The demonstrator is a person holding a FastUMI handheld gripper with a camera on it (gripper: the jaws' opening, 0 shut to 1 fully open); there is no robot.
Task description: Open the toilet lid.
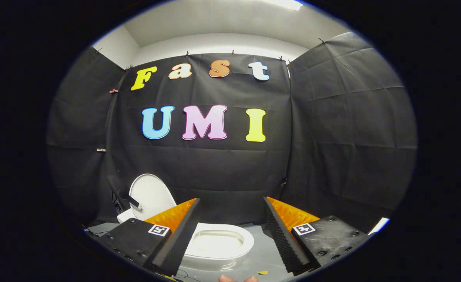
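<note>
Creased black cloth walls (332, 137) back a small glossy white toilet (218, 243) on a smooth grey floor (262, 254). Its rounded lid (152, 194) stands upright behind the oval bowl. The gripper (232, 231) gapes wide, holding nothing, ribbed fingers (281, 235) flanking the bowl.

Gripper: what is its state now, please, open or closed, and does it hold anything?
Gripper: open, fingers wide apart, holding nothing. The toilet bowl lies between and below them; the lid is already up.
</note>
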